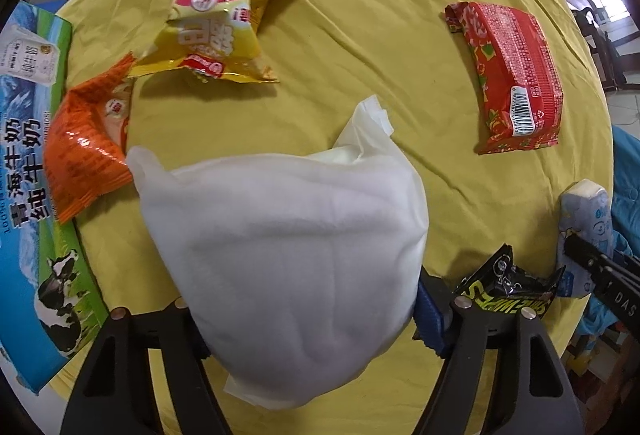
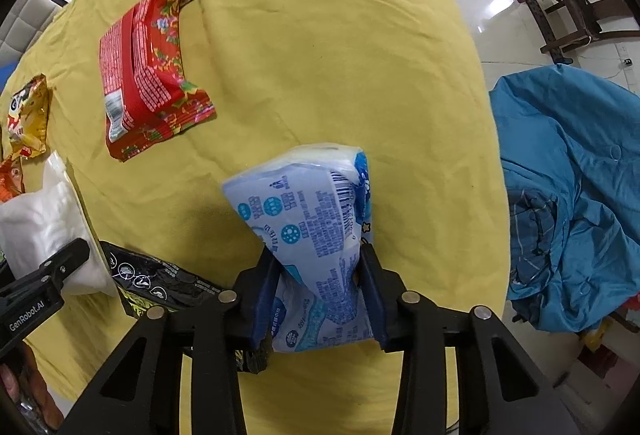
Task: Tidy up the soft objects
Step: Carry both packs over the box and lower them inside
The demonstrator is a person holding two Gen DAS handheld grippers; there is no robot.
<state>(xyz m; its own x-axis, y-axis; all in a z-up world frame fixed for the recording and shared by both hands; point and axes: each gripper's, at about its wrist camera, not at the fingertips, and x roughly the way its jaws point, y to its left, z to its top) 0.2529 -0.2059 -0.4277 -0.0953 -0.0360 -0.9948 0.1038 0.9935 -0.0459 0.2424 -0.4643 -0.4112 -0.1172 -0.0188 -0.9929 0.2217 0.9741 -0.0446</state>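
My left gripper (image 1: 308, 319) is shut on a white soft pouch (image 1: 288, 247), held above the yellow cloth (image 1: 360, 55); the pouch hides the fingertips. My right gripper (image 2: 318, 291) is shut on a light blue tissue pack (image 2: 308, 223), lifted just over the cloth (image 2: 320, 35). That pack also shows at the right edge of the left wrist view (image 1: 586, 219). A red flowered pack (image 1: 508, 75) lies flat at the right, and shows in the right wrist view (image 2: 148, 71) at upper left. A yellow snack bag (image 1: 224, 23) and an orange snack bag (image 1: 88, 139) lie at the left.
A black and yellow packet (image 1: 508, 287) lies near my left gripper's right finger and shows in the right wrist view (image 2: 160, 279). A blue and green milk carton box (image 1: 28, 155) stands at the table's left edge. Blue bedding (image 2: 572, 195) lies to the right, off the table.
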